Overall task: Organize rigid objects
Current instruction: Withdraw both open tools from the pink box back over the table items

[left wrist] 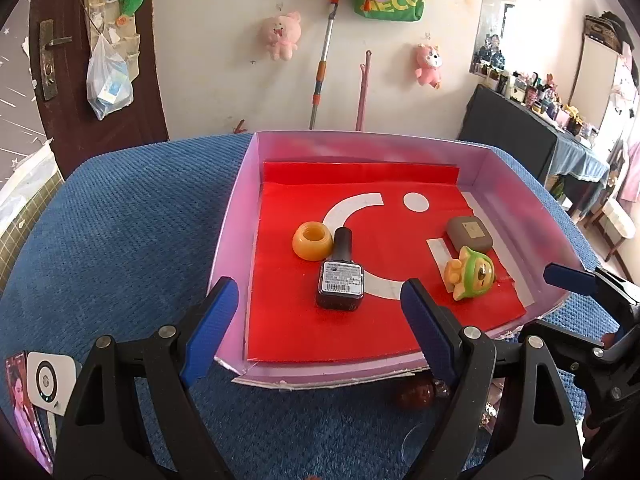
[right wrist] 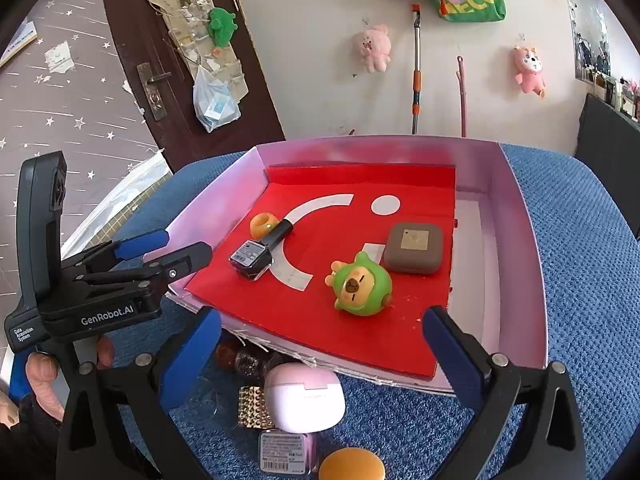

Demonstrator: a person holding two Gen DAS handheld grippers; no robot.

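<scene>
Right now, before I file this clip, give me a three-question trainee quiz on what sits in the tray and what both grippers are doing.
1. True or false: the dark nail polish bottle lies on its side in the pink cardboard tray.
2. What touches the bottle's cap? A) green capybara toy B) orange ring-shaped holder C) brown rounded case
3. Fill in: the left gripper and right gripper both hold ____.

Key: 1 true; 2 B; 3 nothing.

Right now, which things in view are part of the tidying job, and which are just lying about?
Job:
- pink tray
- dark bottle
- orange ring
- brown case
- green toy
- pink case, outside the tray
- orange lid, outside the tray

Lying about:
- plush toys on the wall
- mop
- plastic bag
</scene>
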